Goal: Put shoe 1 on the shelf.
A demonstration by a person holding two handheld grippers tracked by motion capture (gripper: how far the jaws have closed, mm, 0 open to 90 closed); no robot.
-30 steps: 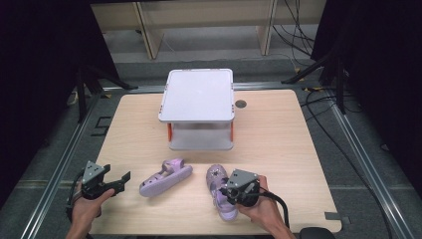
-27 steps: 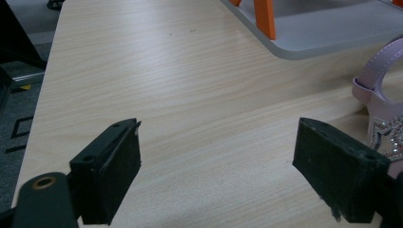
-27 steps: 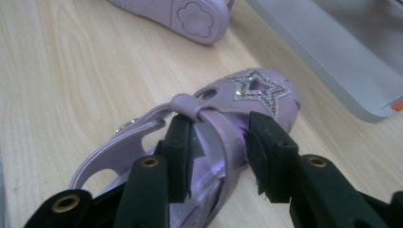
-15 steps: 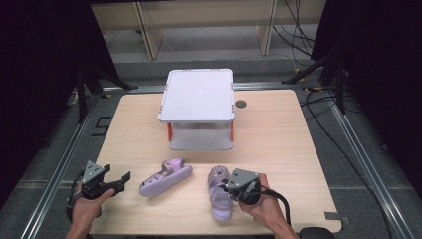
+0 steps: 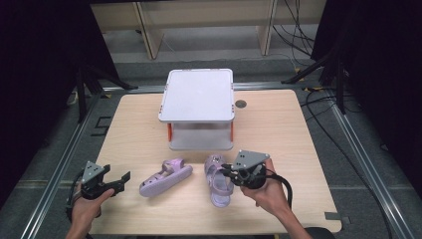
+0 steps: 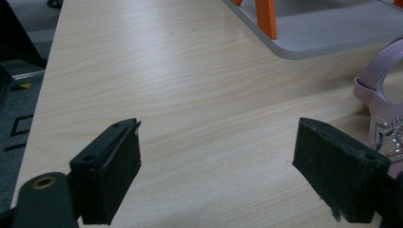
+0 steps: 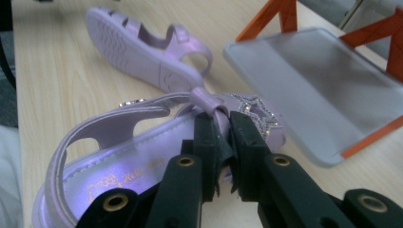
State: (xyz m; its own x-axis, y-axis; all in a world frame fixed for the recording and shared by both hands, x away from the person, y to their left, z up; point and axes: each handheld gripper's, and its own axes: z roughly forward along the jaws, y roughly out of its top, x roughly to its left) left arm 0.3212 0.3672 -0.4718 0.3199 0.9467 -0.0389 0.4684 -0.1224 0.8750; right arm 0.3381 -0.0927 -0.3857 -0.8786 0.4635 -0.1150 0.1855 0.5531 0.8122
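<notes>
Two small purple sandals lie at the front of the wooden table. The left sandal point(image 5: 165, 177) rests on its side, sole toward the front; in the right gripper view it is the farther sandal point(image 7: 142, 47). The right sandal point(image 5: 218, 184) lies sole down, with a glittery star on its strap point(image 7: 259, 111). My right gripper point(image 5: 230, 173) is shut on that sandal's strap point(image 7: 209, 102), its jaws pinching it from both sides. My left gripper point(image 5: 122, 180) hovers open at the front left, to the left of the side-lying sandal, nothing between its jaws. A sandal strap point(image 6: 380, 95) shows at the left gripper view's right edge.
A two-level grey shelf point(image 5: 198, 94) with orange posts stands mid-table behind the sandals; its lower tray point(image 7: 323, 90) is close beyond my right gripper. A dark round hole point(image 5: 241, 104) sits in the tabletop right of the shelf. Bare wood point(image 5: 134, 134) stretches along the left side.
The right gripper with the right sandal has shifted slightly; the sandal stays pinched. The left gripper and the side-lying sandal have not moved.
</notes>
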